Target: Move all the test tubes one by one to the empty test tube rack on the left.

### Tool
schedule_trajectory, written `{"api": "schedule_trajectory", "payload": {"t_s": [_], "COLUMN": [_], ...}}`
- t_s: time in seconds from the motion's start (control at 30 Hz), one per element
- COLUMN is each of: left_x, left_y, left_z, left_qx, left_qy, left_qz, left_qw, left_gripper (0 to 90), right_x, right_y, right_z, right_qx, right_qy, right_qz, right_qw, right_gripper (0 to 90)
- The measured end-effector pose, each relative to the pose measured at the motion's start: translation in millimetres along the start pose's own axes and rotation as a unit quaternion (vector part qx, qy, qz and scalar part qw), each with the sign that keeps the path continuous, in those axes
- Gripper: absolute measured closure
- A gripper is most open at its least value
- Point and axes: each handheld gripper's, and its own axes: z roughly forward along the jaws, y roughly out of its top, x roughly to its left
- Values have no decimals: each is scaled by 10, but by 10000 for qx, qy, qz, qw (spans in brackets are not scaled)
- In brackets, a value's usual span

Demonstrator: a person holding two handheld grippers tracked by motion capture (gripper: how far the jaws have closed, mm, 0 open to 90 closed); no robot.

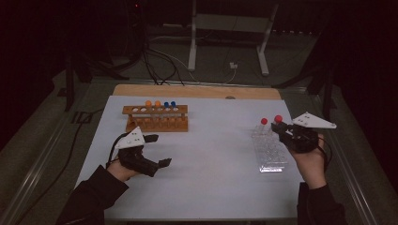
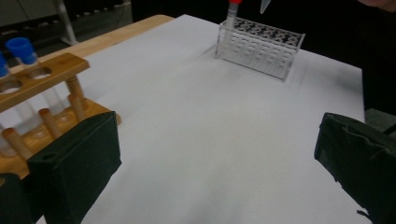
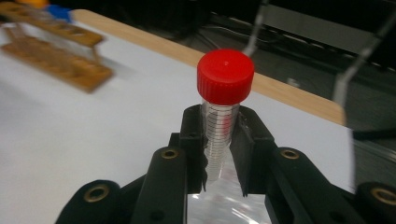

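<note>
One red tube (image 3: pixel 219 126) is sitting clamped in the right gripper (image 3: pixel 218 140) above the clear rack (image 1: pixel 269 150); lowering it plumb should seat it. The left gripper (image 1: pixel 157 150) is gaping, idle.

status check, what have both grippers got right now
Left gripper open, empty, near wooden rack. Right gripper shut on red-capped tube above clear rack. Nothing in the way.

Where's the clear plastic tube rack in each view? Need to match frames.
High view: the clear plastic rack sits right of centre on the white sheet, just left of the right gripper.
Left gripper view: upper middle, toward the far edge, one red-capped tube standing at its left end.
Right gripper view: only a glimpse at bottom centre, between the jaws.
Shared landmark: the wooden tube rack, seen in all three.
</note>
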Motion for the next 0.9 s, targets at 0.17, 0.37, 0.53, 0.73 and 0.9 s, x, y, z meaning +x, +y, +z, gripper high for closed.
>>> {"api": "schedule_trajectory", "payload": {"t_s": [0.17,0.37,0.53,0.73,0.9], "left_x": [-61,-121,-166,-260,-344], "left_y": [73,186,314,475,607], "left_z": [60,127,193,303,427], "left_qx": [162,223,210,52,-80], "left_qy": [-149,-219,-293,-464,-594], "left_qz": [25,138,234,373,472], "left_qw": [9998,9994,9991,9982,9971], "left_gripper": [18,18,18,37,74], "right_x": [324,669,904,1154,1329], "right_y": [26,15,-8,-79,-116], "right_z": [43,188,321,451,519], "right_qx": [-26,0,98,260,360], "right_qy": [456,993,1302,1714,1912], "right_qz": [-227,-412,-578,-736,-836], "right_qw": [9987,9942,9898,9821,9773], "right_gripper": [755,755,755,754,755]}}
